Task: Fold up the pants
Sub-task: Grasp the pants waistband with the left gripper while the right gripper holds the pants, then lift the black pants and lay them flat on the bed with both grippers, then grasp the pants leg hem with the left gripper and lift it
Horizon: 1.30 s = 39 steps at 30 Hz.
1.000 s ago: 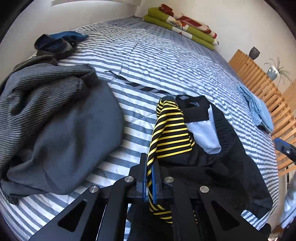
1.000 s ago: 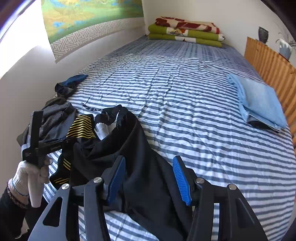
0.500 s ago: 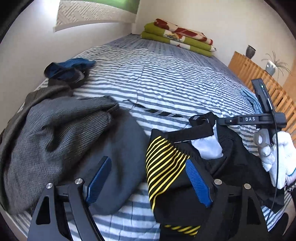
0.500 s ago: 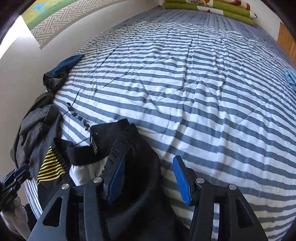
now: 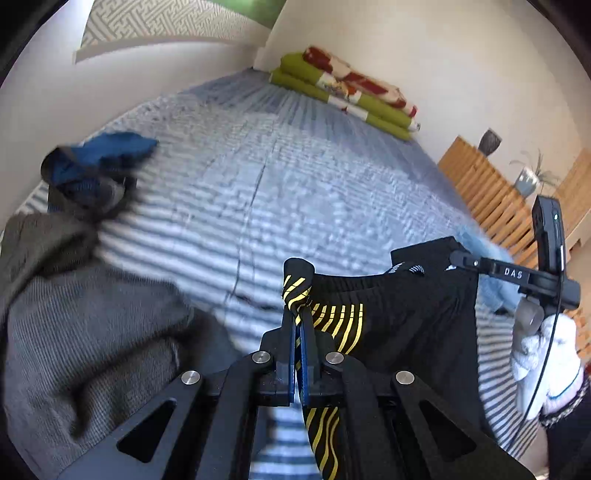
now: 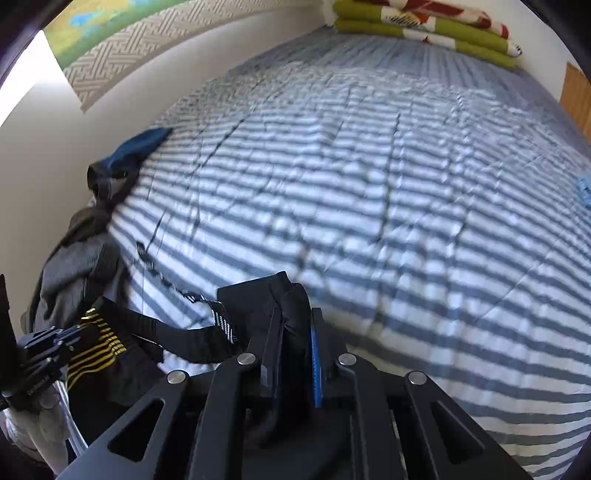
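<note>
Striped blue-and-white bedding (image 6: pixel 388 206) fills both of my views, and I place everything against it. At its near edge the black pants (image 5: pixel 402 306) hang between my two tools, the waistband (image 6: pixel 177 332) pulled into a taut line above the stripes.

My left gripper (image 5: pixel 298 332) is clamped on the yellow-striped panel (image 5: pixel 328 314) of the pants, blue pads pressed together with a knot of cloth poking out above them. Half a second ago those jaws stood wide apart over the heap; a second ago they pinched the same striped cloth lower down.

My right gripper (image 6: pixel 295 350) is closing its jaws on a thick fold of the black cloth, which sits squeezed between the pads; in the earlier frames they were open astride the fabric. A white-gloved hand (image 5: pixel 546 362) holds that tool at the bedding's right side.

On the bedding's left edge lie a grey knit pile (image 5: pixel 85 317) and a blue-and-black garment (image 5: pixel 99 162). At the far end sits a folded green blanket (image 6: pixel 428 29).
</note>
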Each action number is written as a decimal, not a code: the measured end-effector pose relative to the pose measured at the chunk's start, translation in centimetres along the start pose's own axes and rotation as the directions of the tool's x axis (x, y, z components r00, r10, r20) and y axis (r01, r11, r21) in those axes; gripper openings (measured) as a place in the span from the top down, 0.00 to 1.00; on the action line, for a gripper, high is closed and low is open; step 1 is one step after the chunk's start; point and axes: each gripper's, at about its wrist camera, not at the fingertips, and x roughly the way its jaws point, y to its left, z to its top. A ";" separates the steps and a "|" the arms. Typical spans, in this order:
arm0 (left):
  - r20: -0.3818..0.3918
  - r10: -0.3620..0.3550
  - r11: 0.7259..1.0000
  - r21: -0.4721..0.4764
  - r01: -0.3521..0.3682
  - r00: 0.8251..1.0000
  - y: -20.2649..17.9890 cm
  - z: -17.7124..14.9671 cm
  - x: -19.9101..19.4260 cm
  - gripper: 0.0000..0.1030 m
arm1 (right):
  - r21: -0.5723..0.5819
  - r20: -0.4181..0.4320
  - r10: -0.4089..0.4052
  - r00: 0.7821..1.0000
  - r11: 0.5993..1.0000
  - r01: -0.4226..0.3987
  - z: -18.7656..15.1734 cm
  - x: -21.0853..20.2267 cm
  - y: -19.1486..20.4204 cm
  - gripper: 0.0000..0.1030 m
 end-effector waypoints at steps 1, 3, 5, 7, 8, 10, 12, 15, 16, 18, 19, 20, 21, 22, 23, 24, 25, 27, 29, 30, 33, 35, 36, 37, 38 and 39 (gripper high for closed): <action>0.052 -0.020 1.000 0.013 0.019 0.998 -1.2 2.6 -1.4 0.99 | 0.016 0.048 -0.012 0.999 1.000 0.011 1.5 -2.2 -0.3 0.90; 0.148 -0.035 0.998 0.054 0.028 0.988 -4.0 7.2 -4.6 0.99 | 0.031 0.150 -0.038 0.988 0.999 0.034 4.8 -7.1 -0.6 0.90; 0.244 -0.059 0.994 0.106 0.034 0.968 -7.4 11.6 -8.1 0.99 | 0.027 0.262 -0.076 0.962 0.997 0.071 8.3 -13.0 0.1 0.90; 0.326 -0.106 0.986 0.157 0.057 0.939 -10.5 14.8 -12.3 0.99 | 0.014 0.371 -0.113 0.922 0.993 0.116 10.8 -19.2 1.1 0.90; 0.354 -0.133 0.981 0.179 0.072 0.926 -11.8 15.7 -14.1 0.99 | 0.018 0.424 -0.127 0.897 0.991 0.132 11.7 -22.3 1.5 0.90; 0.395 -0.186 0.968 0.231 0.099 0.899 -13.8 16.0 -17.3 0.99 | 0.033 0.494 -0.137 0.859 0.990 0.139 12.5 -27.4 1.8 0.90; 0.389 -0.216 0.954 0.280 0.109 0.896 -15.0 14.7 -18.7 0.99 | 0.045 0.529 -0.123 0.840 0.992 0.118 12.1 -31.0 1.5 0.90; 0.331 -0.206 0.933 0.349 0.084 0.921 -15.7 9.6 -18.0 0.99 | 0.069 0.523 -0.132 0.842 0.991 0.113 9.2 -32.8 0.6 0.89; 0.296 -0.209 0.929 0.359 0.095 0.932 -15.5 7.5 -17.0 0.99 | 0.068 0.499 -0.115 0.859 0.993 0.094 7.7 -32.6 0.2 0.89; 0.200 -0.194 0.924 0.365 0.110 0.960 -14.4 2.0 -14.5 0.99 | 0.092 0.458 -0.120 0.881 0.992 0.088 3.4 -30.9 -0.9 0.89; 0.139 -0.182 0.923 0.365 0.121 0.973 -13.7 -1.4 -13.1 0.99 | 0.108 0.433 -0.120 0.893 0.991 0.081 0.5 -29.9 -1.5 0.89; 0.079 -0.169 0.918 0.375 0.128 0.982 -13.2 -4.7 -11.9 0.99 | 0.118 0.400 -0.113 0.909 0.990 0.071 -2.8 -28.6 -2.0 0.89; 0.025 -0.153 0.912 0.389 0.131 0.988 -12.5 -8.2 -10.8 0.99 | 0.128 0.366 -0.110 0.924 0.989 0.067 -5.9 -27.1 -2.6 0.89; -0.036 -0.128 0.903 0.408 0.131 0.991 -11.9 -12.0 -9.6 0.98 | 0.144 0.321 -0.113 0.940 0.987 0.069 -9.3 -25.4 -3.0 0.89; -0.096 -0.103 0.891 0.433 0.134 0.990 -11.5 -15.2 -8.5 0.96 | 0.158 0.266 -0.114 0.957 0.985 0.074 -13.0 -23.6 -3.3 0.89; -0.160 -0.076 0.879 0.455 0.141 0.984 -11.4 -18.3 -7.3 0.95 | 0.173 0.212 -0.105 0.972 0.982 0.069 -16.4 -21.9 -3.7 0.89; -0.219 -0.048 0.873 0.465 0.148 0.974 -10.8 -21.3 -6.5 0.94 | 0.189 0.149 -0.093 0.984 0.980 0.064 -19.6 -20.2 -4.0 0.89; -0.284 -0.029 0.881 0.446 0.159 0.958 -10.3 -26.0 -5.9 0.84 | 0.214 0.014 -0.083 0.996 0.974 0.078 -25.2 -17.0 -4.5 0.85; -0.316 -0.053 0.890 0.415 0.188 0.947 -9.8 -28.5 -6.1 0.74 | 0.241 -0.081 -0.069 0.994 0.967 0.086 -29.4 -15.2 -5.2 0.85; -0.315 -0.059 0.895 0.404 0.191 0.947 -9.6 -29.2 -6.5 0.71 | 0.240 -0.099 -0.069 0.993 0.967 0.091 -31.1 -15.0 -5.6 0.85; -0.283 -0.087 0.910 0.367 0.192 0.955 -9.8 -29.3 -7.6 0.50 | 0.167 -0.079 -0.153 0.985 0.972 0.164 -33.0 -16.2 -5.6 0.85; -0.264 -0.086 0.922 0.345 0.178 0.961 -9.7 -28.5 -7.5 0.49 | 0.132 -0.032 -0.183 0.983 0.974 0.186 -32.7 -17.7 -5.2 0.84; -0.259 -0.091 0.926 0.334 0.177 0.962 -9.9 -28.2 -7.3 0.49 | 0.116 -0.009 -0.184 0.983 0.976 0.184 -32.0 -18.5 -4.8 0.81; -0.259 -0.095 0.929 0.323 0.179 0.961 -9.8 -28.1 -6.6 0.49 | 0.091 0.013 -0.182 0.983 0.979 0.180 -31.6 -19.0 -4.4 0.78; -0.267 -0.097 0.931 0.316 0.182 0.959 -10.2 -28.0 -6.5 0.48 | 0.062 0.031 -0.184 0.982 0.981 0.182 -31.1 -19.2 -3.8 0.71; -0.279 -0.101 0.929 0.316 0.191 0.955 -10.6 -28.1 -6.6 0.48 | 0.035 0.043 -0.192 0.980 0.981 0.191 -30.6 -19.3 -3.3 0.64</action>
